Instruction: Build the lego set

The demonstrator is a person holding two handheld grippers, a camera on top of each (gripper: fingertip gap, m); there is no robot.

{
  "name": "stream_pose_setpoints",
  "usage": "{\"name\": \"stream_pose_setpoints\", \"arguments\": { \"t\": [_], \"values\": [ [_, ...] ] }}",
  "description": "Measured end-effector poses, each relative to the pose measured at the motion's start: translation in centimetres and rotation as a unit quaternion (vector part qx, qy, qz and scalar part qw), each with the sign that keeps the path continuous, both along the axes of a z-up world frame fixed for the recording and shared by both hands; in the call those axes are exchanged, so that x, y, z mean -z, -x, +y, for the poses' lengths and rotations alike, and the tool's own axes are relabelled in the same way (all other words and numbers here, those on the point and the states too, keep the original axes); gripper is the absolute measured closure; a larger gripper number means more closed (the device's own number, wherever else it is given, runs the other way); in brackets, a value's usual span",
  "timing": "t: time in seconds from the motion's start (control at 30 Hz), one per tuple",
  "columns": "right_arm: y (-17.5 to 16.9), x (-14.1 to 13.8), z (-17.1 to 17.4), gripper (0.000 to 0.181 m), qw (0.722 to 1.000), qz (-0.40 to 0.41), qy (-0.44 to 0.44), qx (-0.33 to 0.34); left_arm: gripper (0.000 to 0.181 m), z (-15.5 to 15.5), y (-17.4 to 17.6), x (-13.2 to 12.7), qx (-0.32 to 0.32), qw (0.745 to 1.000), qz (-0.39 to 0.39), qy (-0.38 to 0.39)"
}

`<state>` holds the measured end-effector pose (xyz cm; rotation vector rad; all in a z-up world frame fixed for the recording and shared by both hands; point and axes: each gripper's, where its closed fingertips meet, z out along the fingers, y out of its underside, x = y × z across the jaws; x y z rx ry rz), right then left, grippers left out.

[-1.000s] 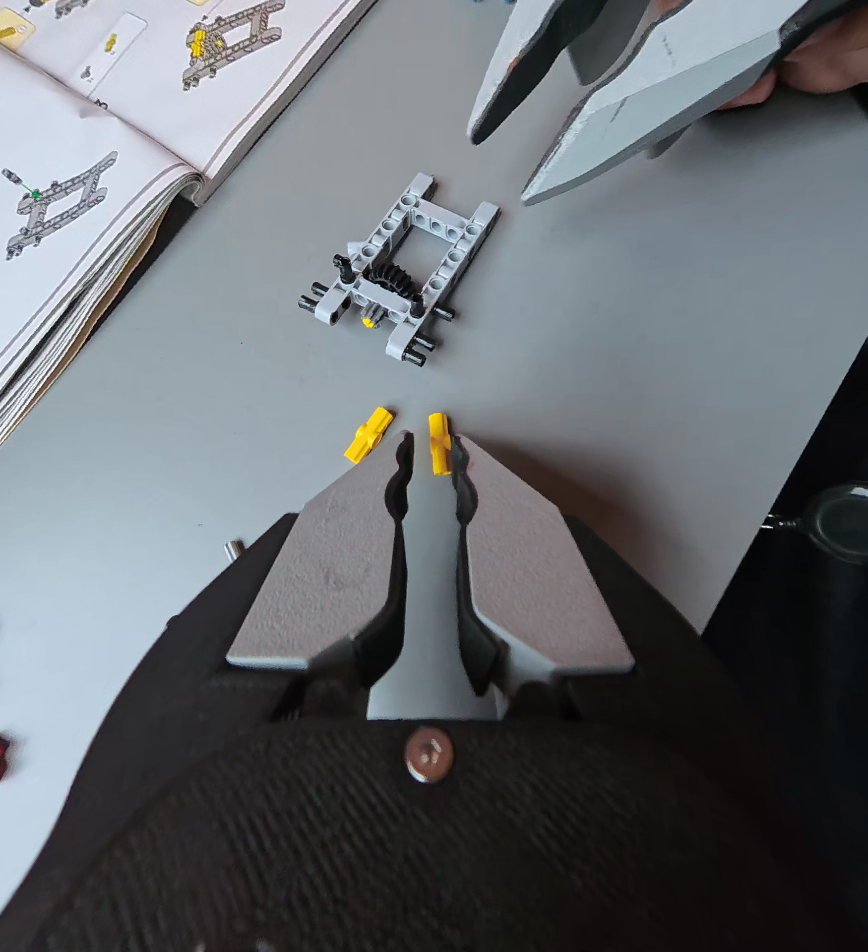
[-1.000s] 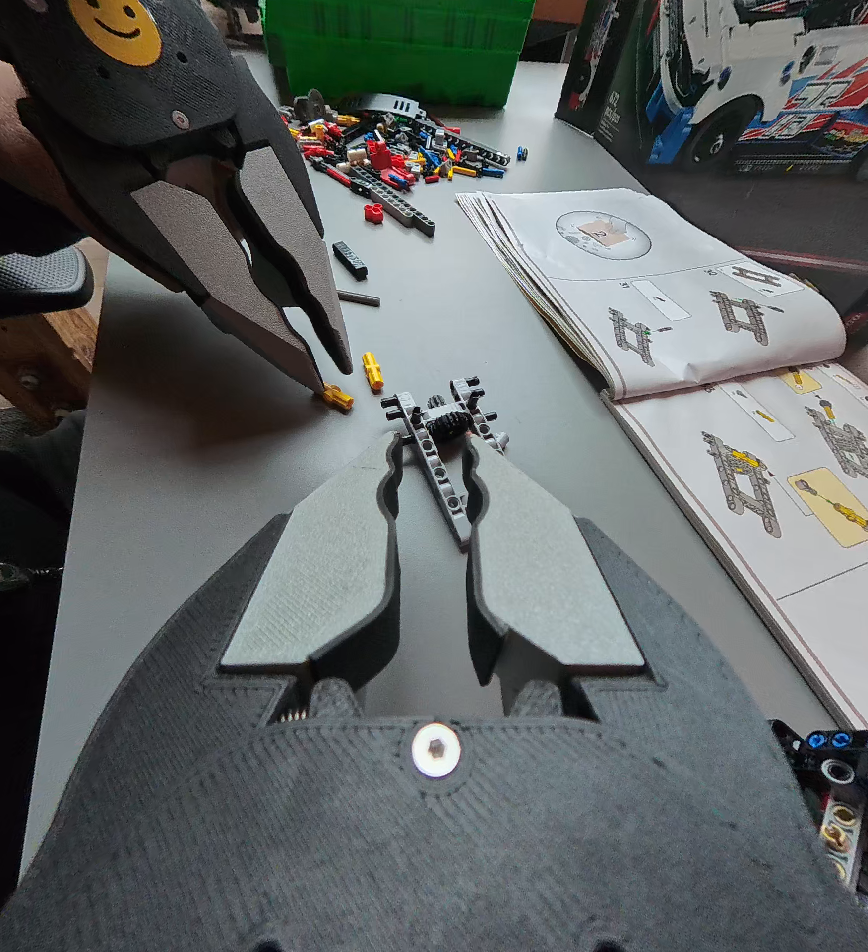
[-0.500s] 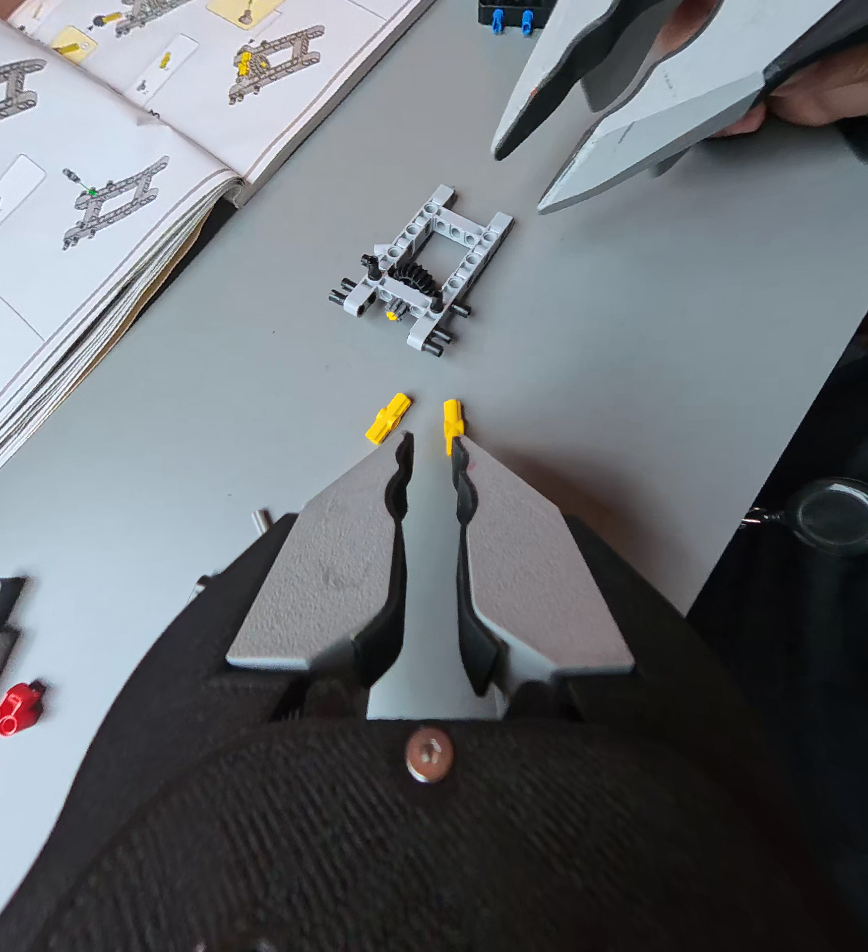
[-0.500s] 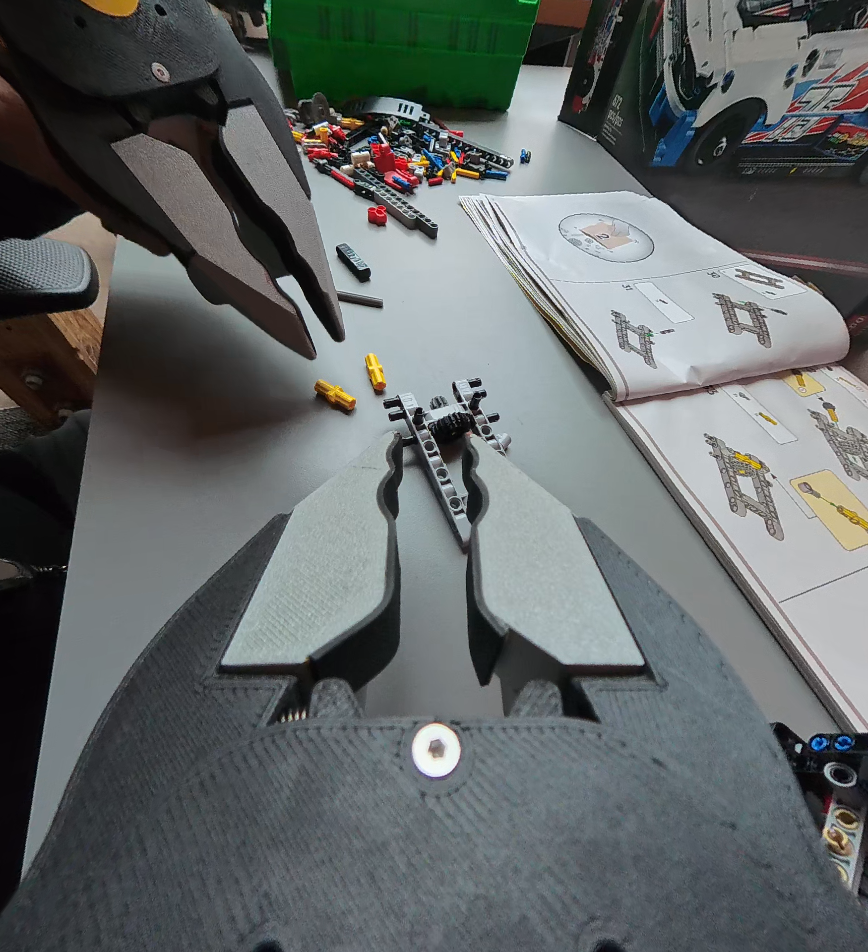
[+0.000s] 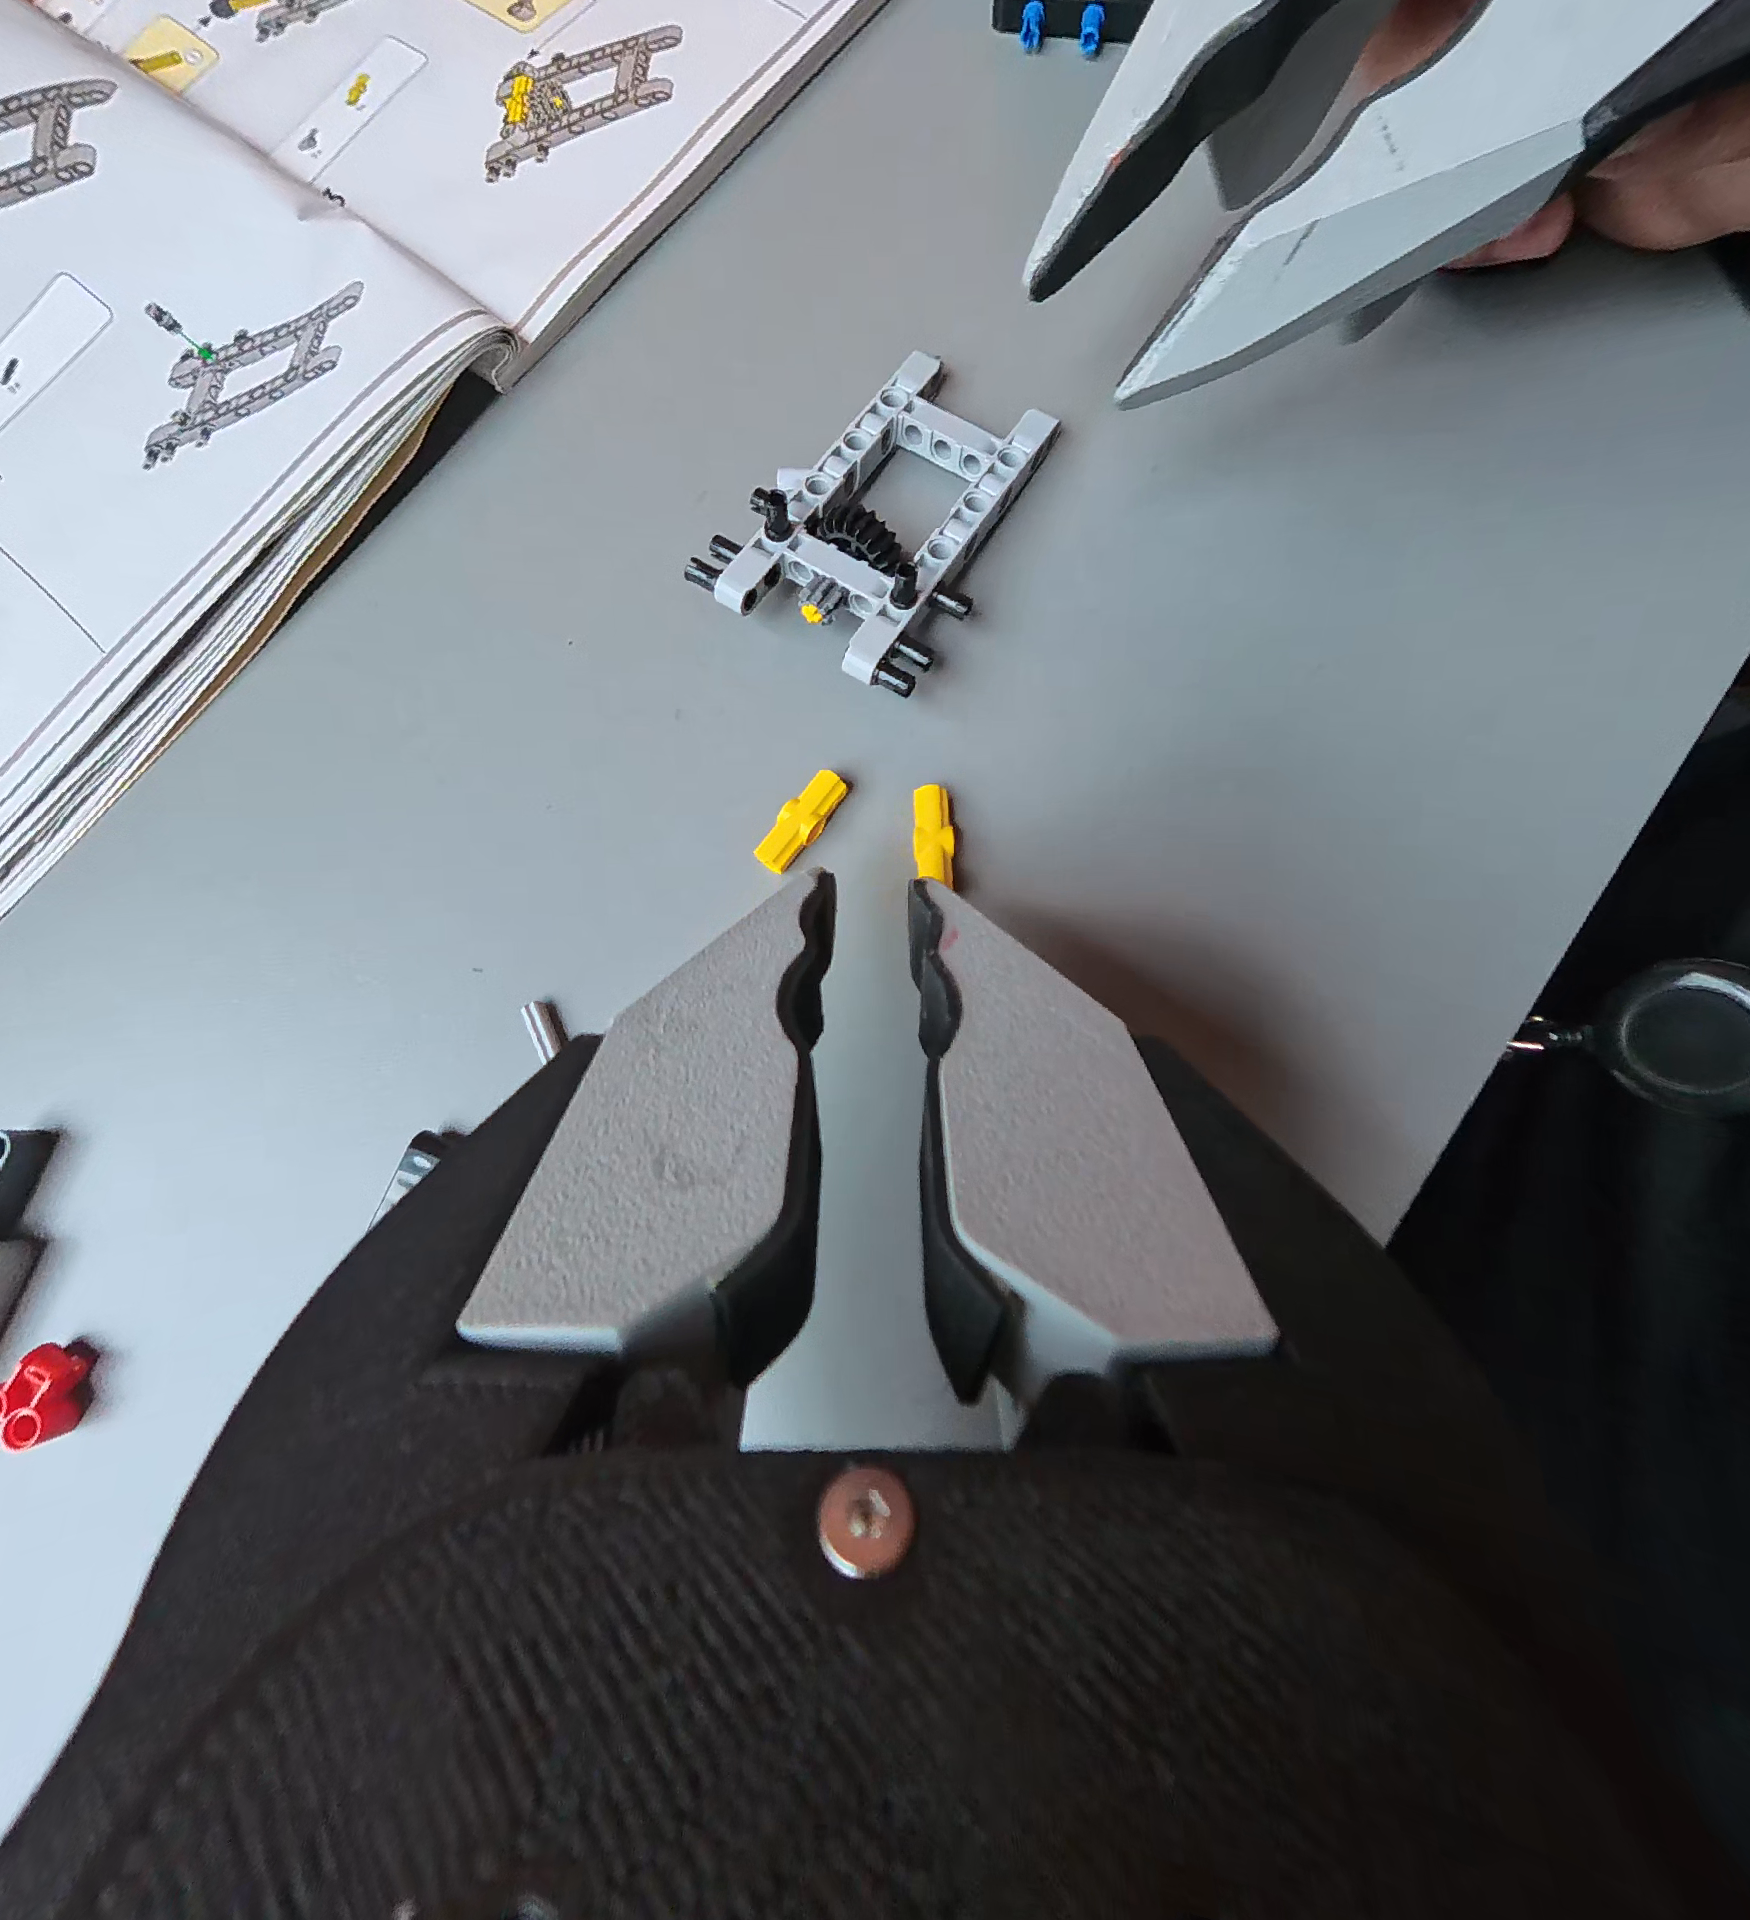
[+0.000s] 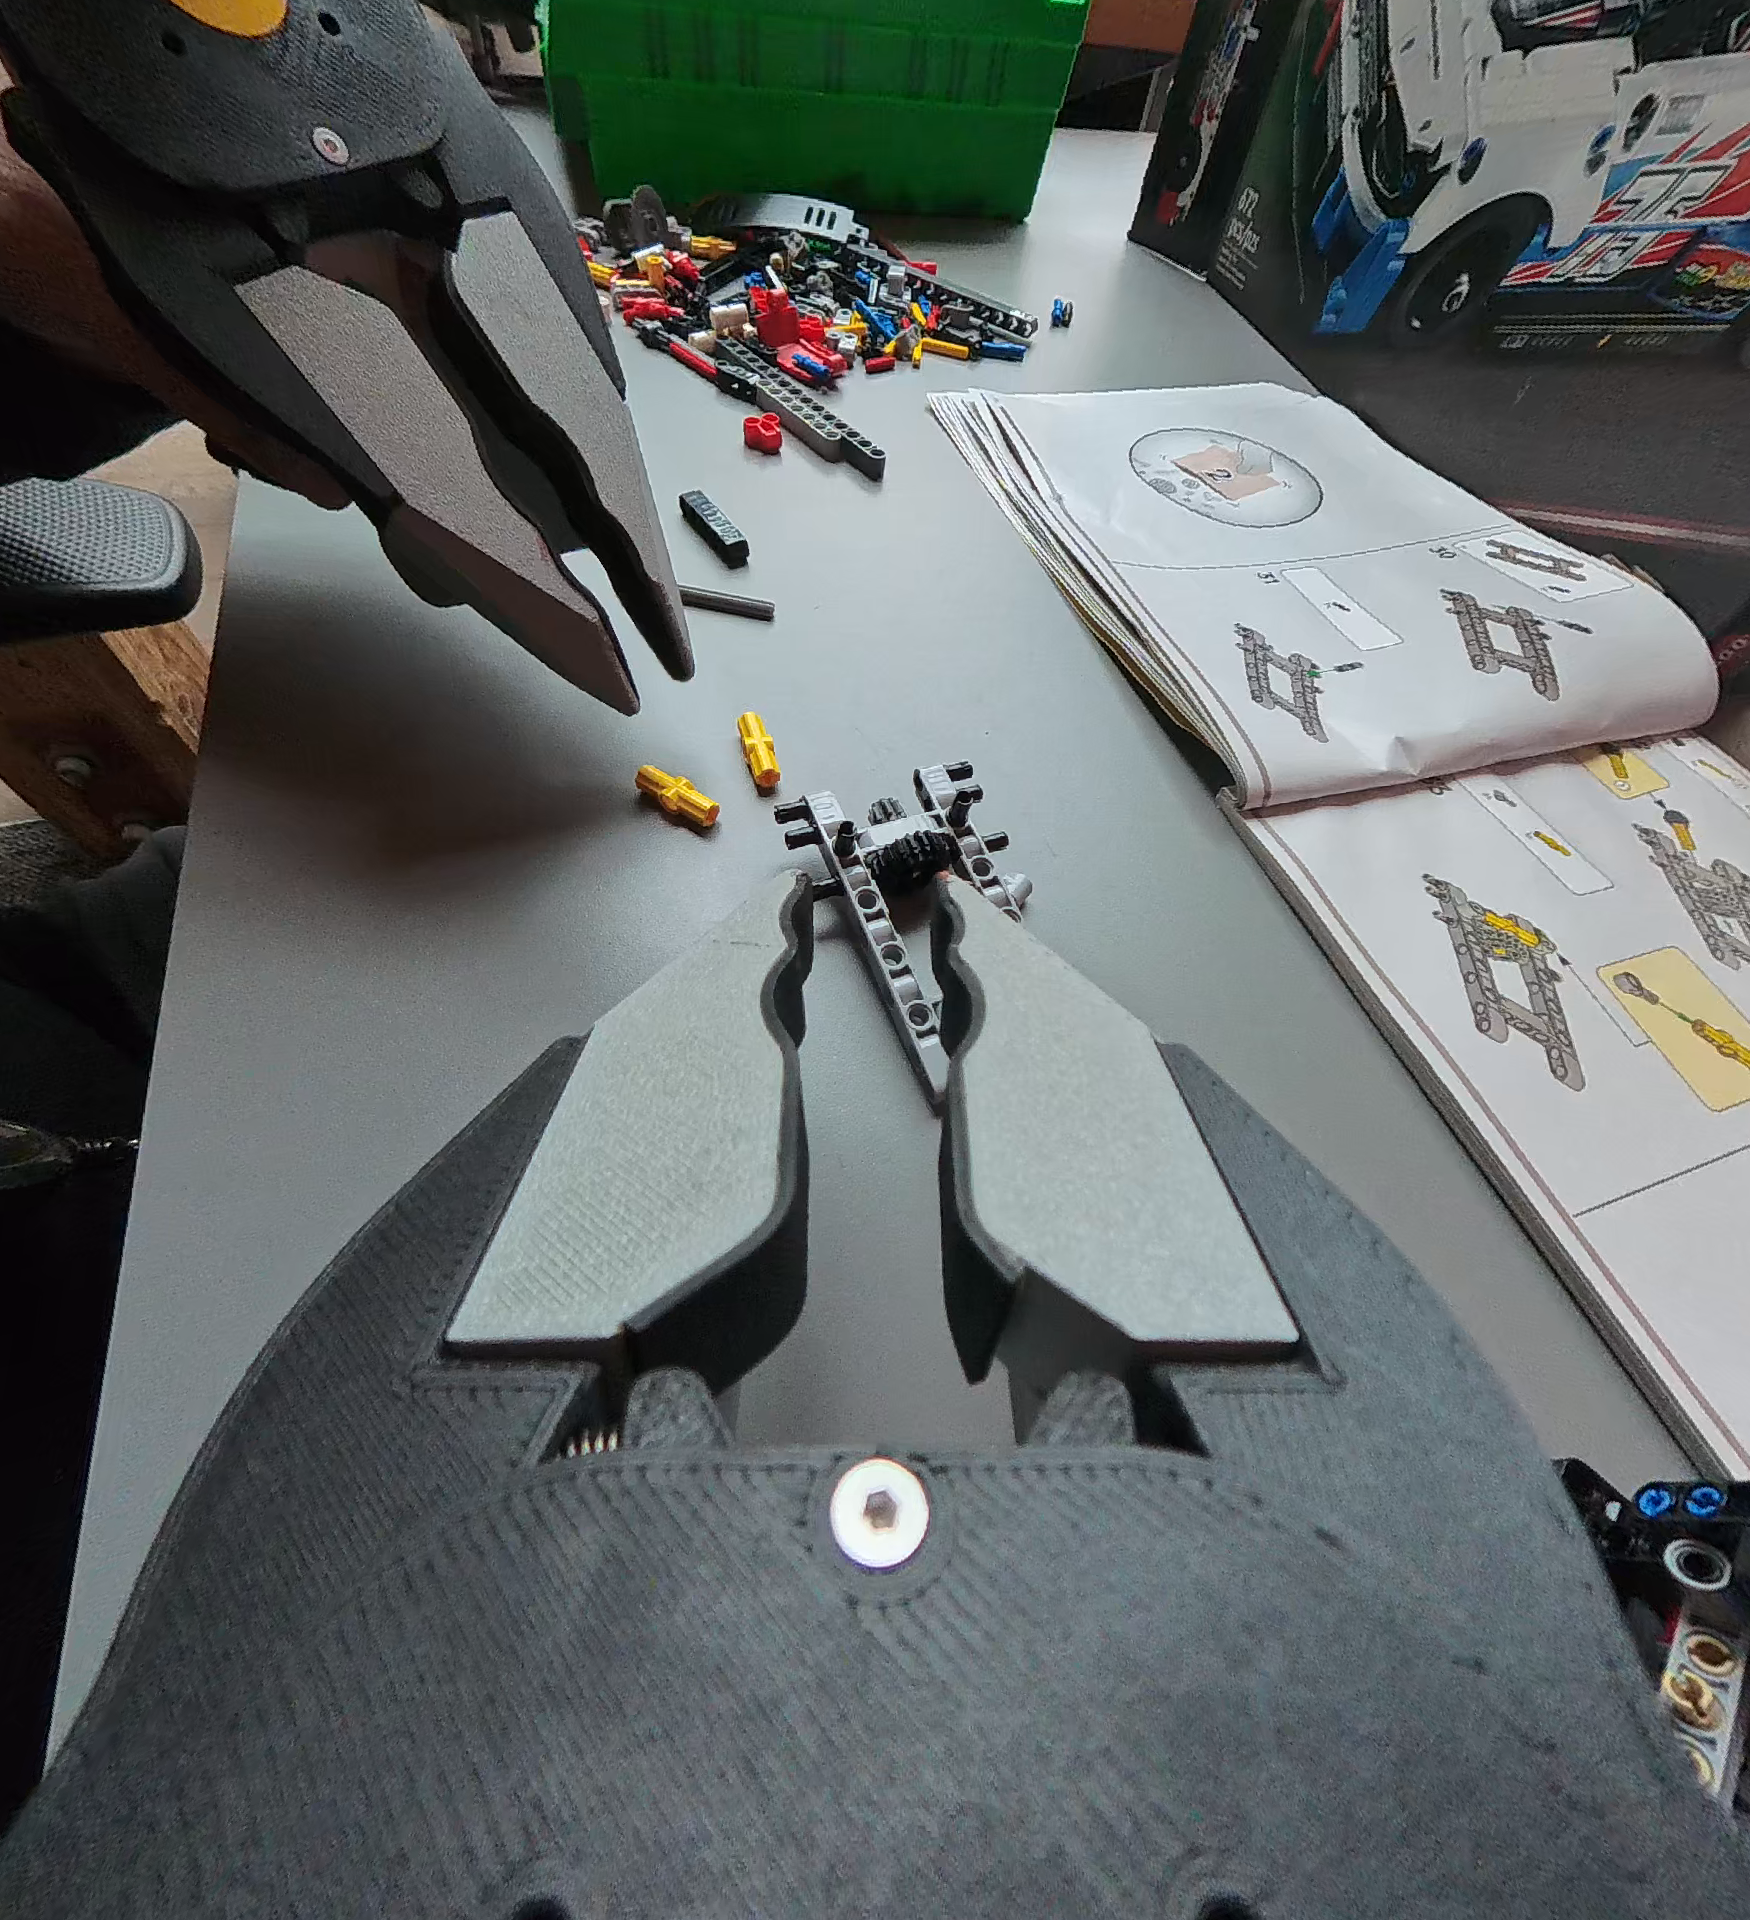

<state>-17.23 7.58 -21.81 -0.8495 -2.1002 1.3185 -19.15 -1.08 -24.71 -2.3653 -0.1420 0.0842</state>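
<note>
Grey table (image 5: 1266, 831) edge runs beside left tool (image 5: 871, 894).

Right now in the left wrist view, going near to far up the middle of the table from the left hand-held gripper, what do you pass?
Left hand-held gripper → two yellow pins, lying side by side → grey frame assembly → right hand-held gripper, held above the table.

Printed step numbers stand on the open instruction booklet (image 6: 1390, 623); lettering and numerals mark the set's box (image 6: 1536, 187).
</note>
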Motion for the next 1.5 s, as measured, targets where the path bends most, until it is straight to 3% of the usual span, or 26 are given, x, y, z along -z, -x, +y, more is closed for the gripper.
{"name": "stream_pose_setpoints", "arguments": {
  "t": [0.5,0.63,0.8,0.93,1.23,1.5],
  "values": [
    [0.0,0.0,-0.1,0.163,1.0,0.0,-0.002,-0.001,0.176,1.1,-1.1,1.9,0.024,0.999,-0.01,0.025],
    [-0.1,0.0,0.0,0.163,1.0,0.001,0.0,-0.001,0.176,-1.5,1.8,0.1,-0.024,1.0,0.012,0.013],
    [-0.1,0.0,-0.1,0.164,1.0,0.002,-0.001,-0.003,0.176,-10.6,10.6,-1.4,-0.174,0.978,0.092,0.066],
    [0.0,0.1,-0.1,0.164,1.0,-0.004,0.0,-0.002,0.176,-15.7,13.1,-0.7,-0.235,0.967,0.066,0.074],
    [0.1,0.2,0.0,0.165,1.0,-0.005,-0.003,0.002,0.176,-17.9,13.5,1.6,-0.255,0.96,0.066,0.097],
    [0.0,0.1,0.0,0.165,1.0,-0.003,0.0,0.0,0.175,-17.3,13.3,1.4,-0.255,0.961,0.066,0.09]
  ]
}}
